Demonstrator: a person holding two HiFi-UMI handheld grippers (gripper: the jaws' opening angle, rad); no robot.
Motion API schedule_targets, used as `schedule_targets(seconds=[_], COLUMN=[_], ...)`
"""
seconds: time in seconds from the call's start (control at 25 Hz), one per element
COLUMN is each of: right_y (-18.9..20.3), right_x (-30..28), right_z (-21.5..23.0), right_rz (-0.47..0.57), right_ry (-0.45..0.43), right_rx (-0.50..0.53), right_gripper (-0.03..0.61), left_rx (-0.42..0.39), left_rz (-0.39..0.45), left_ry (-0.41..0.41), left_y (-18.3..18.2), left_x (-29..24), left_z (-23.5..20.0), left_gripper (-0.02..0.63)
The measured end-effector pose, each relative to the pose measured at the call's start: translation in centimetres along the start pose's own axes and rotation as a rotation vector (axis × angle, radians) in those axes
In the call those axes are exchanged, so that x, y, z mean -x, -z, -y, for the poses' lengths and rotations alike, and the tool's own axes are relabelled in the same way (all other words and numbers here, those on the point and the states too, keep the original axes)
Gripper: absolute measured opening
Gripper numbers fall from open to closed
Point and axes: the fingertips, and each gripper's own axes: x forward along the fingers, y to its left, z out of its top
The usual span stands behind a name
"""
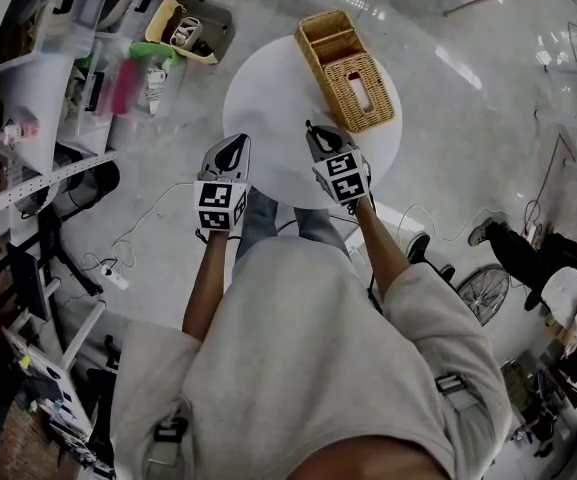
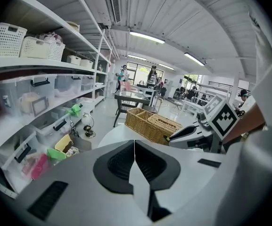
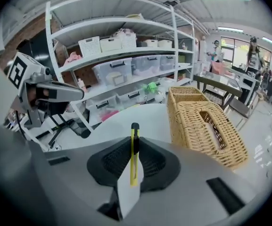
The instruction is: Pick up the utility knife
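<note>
Yellow-and-black utility knife (image 3: 134,168) clamped in right gripper (image 3: 135,142), long axis toward 12 o'clock along jaws; left gripper (image 2: 135,147), at 9 o'clock, closed empty.

Your room is evenly bright: ceiling tubes (image 2: 147,36) and far windows (image 3: 233,43) light it, and the polished floor (image 1: 460,68) throws white glare back at your head view. Shadows are soft. Both gripper views bow hard at the edges — dark corners, shelves (image 3: 117,29) curved — and the left gripper (image 2: 135,145), close to its lens, looks slightly soft
</note>
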Motion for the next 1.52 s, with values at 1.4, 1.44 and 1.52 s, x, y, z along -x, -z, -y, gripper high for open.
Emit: schedule_targets(seconds=[1.4, 1.44, 1.52], right_y=[-17.8, -18.0, -18.4], right_x=[17.5, 17.9, 18.4], right_z=[5.7, 5.7, 5.9], right_rz=[0.610, 0.620, 0.639], right_ry=[0.263, 0.269, 0.282], right_rx=[0.025, 0.025, 0.023], right_gripper=[0.071, 0.071, 0.071], left_rx=[-0.152, -0.156, -0.163], left_rz=[0.377, 0.381, 0.389], left_ry=[-0.055, -0.054, -0.052], left_y=[-19.2, -19.4, -19.8], left_x=[4.0, 4.1, 4.3], left_z=[0.5, 0.5, 0.5], left_gripper=[0.021, 0.021, 0.021])
